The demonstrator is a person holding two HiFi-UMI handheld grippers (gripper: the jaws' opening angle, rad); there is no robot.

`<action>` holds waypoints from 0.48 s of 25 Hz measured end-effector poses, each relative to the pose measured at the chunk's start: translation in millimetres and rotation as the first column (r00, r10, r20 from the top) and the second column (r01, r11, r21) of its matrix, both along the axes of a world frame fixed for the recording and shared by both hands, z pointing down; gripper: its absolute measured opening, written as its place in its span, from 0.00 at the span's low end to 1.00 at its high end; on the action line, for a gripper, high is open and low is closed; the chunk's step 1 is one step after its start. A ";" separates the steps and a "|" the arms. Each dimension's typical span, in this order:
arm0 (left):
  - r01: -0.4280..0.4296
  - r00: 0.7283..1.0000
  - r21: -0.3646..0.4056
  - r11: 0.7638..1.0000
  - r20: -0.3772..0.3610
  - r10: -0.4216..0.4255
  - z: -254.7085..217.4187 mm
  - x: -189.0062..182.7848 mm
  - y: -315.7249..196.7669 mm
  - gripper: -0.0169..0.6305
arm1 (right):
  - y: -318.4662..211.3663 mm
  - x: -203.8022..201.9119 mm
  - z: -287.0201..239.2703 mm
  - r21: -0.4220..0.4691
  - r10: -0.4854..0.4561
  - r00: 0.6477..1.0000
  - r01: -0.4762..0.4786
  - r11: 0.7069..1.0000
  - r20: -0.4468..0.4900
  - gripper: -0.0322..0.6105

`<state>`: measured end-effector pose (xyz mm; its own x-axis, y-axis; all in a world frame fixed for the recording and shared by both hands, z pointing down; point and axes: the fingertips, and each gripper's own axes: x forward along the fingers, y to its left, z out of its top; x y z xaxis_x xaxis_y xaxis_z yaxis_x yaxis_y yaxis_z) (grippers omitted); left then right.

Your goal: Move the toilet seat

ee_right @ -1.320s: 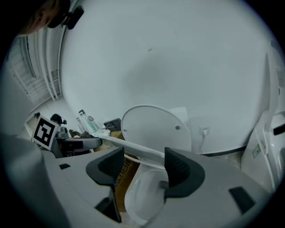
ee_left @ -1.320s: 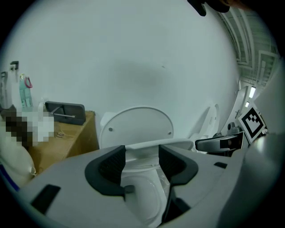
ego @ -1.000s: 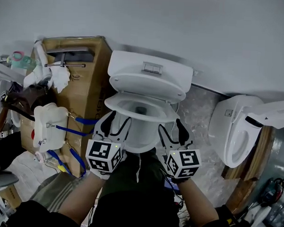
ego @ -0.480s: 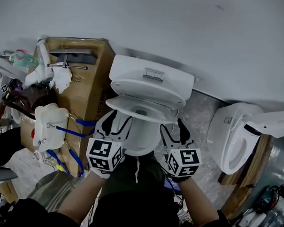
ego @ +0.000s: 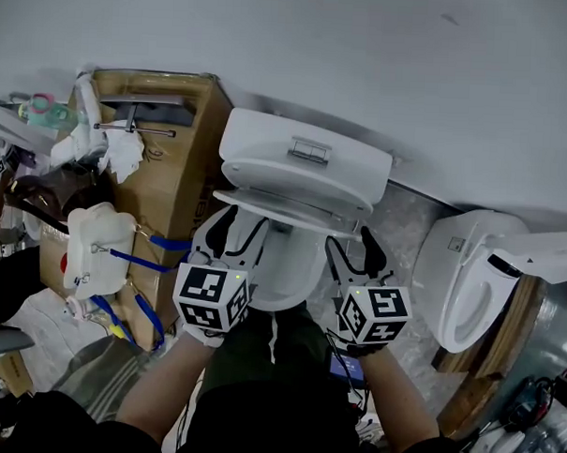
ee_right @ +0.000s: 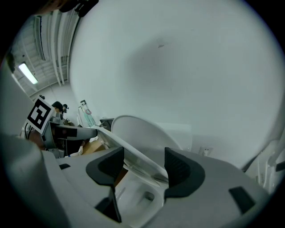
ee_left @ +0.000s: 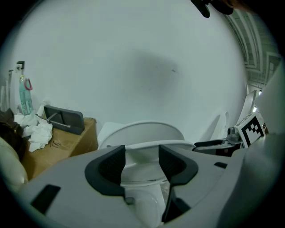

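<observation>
1. A white plastic toilet seat stands partly raised. It is tilted above the white ceramic toilet bowl, with its front edge lifted clear of the bowl's rim.
2. Behind the seat, the white oval lid leans back towards the white cistern with a chrome flush plate, which stands against the pale grey wall.
3. The left gripper is at the seat's front left. In the left gripper view its dark fingers stand wide apart, and the seat's rim runs level across the gap just past them.
4. The right gripper is at the seat's front right. Its fingers are also spread wide, and the seat's rim slants through the gap between them, higher on the left.
5. Whether either gripper's fingers touch the rim cannot be told.
6. A brown cardboard box stands just to the left of the toilet.
7. A second white toilet sits well apart on the right.
</observation>
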<state>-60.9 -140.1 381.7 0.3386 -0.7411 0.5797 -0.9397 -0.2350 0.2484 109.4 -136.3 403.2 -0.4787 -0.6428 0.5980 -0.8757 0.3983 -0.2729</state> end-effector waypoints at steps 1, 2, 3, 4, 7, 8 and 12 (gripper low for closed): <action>0.002 1.000 0.003 1.000 0.000 -0.002 -0.1 0.0 -2.2 0.41 | -2.2 0.2 0.3 0.001 0.003 1.000 -0.003 1.000 0.001 0.53; 0.004 1.000 0.004 1.000 0.000 -0.004 -0.1 0.2 -3.9 0.41 | -3.7 0.5 0.7 0.001 0.005 1.000 -0.005 1.000 0.001 0.53; 0.006 1.000 0.004 1.000 0.000 -0.006 0.0 0.6 -5.1 0.41 | -4.9 1.0 1.2 -0.001 0.005 1.000 -0.005 1.000 0.000 0.53; 0.009 1.000 0.003 1.000 0.000 -0.009 0.1 1.1 -6.2 0.41 | -6.1 1.5 1.7 -0.002 0.005 1.000 -0.005 1.000 -0.003 0.53; 0.014 1.000 0.002 1.000 0.000 -0.014 -0.2 1.4 -10.6 0.41 | -11.7 2.5 3.1 -0.005 0.000 1.000 0.000 1.000 -0.011 0.53; 0.016 1.000 0.003 1.000 0.000 -0.016 -0.3 1.1 -12.3 0.41 | -13.6 2.5 3.3 -0.005 -0.001 1.000 0.001 1.000 -0.012 0.53; 0.029 1.000 0.006 1.000 0.000 -0.029 -0.5 2.2 -18.7 0.41 | -20.1 3.5 2.7 -0.001 0.001 1.000 -0.001 1.000 -0.013 0.53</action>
